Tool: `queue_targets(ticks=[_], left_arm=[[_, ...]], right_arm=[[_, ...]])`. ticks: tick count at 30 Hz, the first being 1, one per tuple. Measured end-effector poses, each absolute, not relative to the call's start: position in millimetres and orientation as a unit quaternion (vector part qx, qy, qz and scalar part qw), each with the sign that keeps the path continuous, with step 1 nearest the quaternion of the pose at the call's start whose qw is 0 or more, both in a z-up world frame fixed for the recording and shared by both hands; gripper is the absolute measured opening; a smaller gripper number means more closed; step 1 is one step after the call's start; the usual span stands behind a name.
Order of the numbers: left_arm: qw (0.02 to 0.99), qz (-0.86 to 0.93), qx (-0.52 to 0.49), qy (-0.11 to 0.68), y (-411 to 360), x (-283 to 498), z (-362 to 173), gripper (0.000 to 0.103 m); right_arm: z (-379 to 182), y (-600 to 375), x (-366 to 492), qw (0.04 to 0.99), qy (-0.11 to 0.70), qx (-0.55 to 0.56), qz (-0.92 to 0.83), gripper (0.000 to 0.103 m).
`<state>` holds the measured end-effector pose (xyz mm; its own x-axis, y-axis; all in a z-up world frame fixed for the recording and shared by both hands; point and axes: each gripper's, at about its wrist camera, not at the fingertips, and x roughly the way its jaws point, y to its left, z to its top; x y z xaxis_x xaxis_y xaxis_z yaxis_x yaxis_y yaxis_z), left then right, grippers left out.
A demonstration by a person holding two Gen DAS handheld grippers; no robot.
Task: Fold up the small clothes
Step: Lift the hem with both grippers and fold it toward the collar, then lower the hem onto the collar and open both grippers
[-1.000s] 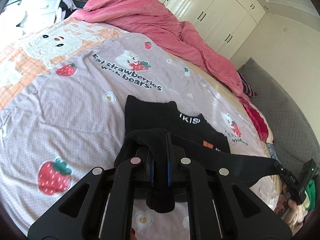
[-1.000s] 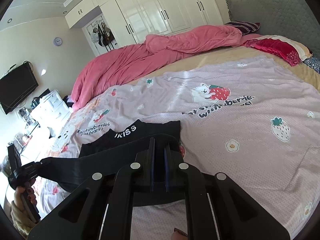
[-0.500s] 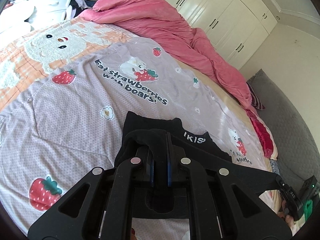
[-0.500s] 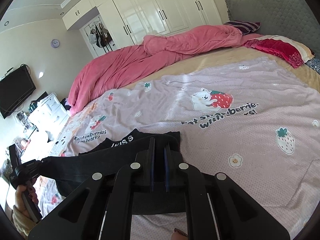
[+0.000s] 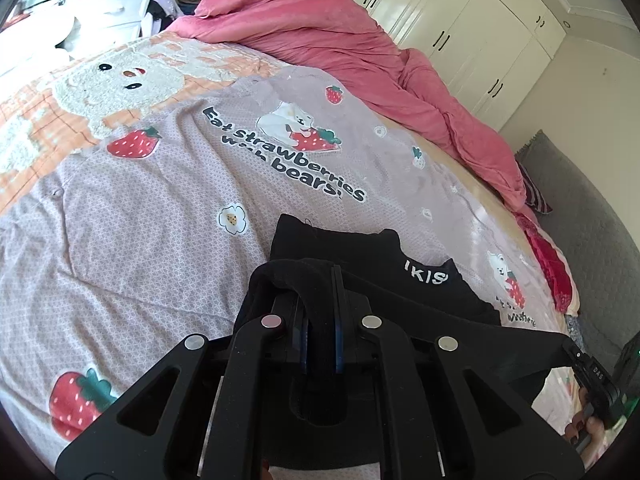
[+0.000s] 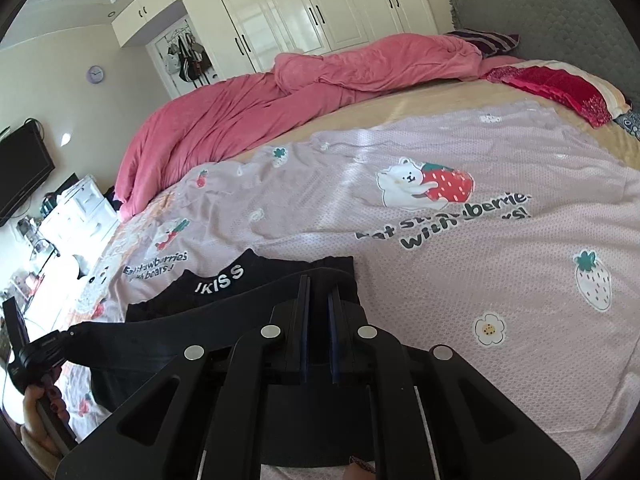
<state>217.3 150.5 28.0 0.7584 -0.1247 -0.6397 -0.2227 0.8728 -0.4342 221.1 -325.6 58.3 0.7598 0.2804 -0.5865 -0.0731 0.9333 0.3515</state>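
On the strawberry-print bedspread (image 5: 160,208), near its front edge, lies a black top (image 5: 344,248) with a lettered collar (image 6: 222,278). We hold its near hem lifted in both tongs: the left gripper (image 5: 320,312) and the right gripper (image 6: 316,312) are each pressed together on a corner of that hem, which stretches taut between them. We judge the step to be the first fold, hem toward collar. Next, both grippers should carry the hem forward evenly over the collar before letting go. The top's long axis runs away from us across the bedspread, its collar pointing toward the pink quilt (image 6: 280,96).
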Motion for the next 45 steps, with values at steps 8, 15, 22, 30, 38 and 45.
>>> queue_targets(ticks=[8, 15, 22, 30, 38, 45], left_arm=[[0.907, 0.038, -0.212, 0.362, 142, 224, 15, 0.005], [0.907, 0.043, -0.2, 0.367, 139, 224, 13, 0.025], [0.916, 0.057, -0.192, 0.347, 142, 214, 20, 0.036], [0.943, 0.078, -0.178, 0.271, 138, 183, 52, 0.046], [0.947, 0.0, -0.146, 0.288, 96, 182, 57, 0.024], [0.915, -0.076, -0.11, 0.38, 45, 183, 17, 0.017]], right_arm=[[32, -321, 229, 0.92, 0.355, 0.146, 0.077, 0.007], [27, -315, 228, 0.923, 0.355, 0.131, 0.069, 0.012], [28, -321, 222, 0.927, 0.348, 0.13, 0.059, 0.029], [51, -319, 189, 0.947, 0.303, 0.103, 0.046, 0.05], [50, -283, 169, 0.943, 0.313, 0.047, 0.107, 0.03], [27, -247, 170, 0.922, 0.356, -0.005, 0.152, 0.023]])
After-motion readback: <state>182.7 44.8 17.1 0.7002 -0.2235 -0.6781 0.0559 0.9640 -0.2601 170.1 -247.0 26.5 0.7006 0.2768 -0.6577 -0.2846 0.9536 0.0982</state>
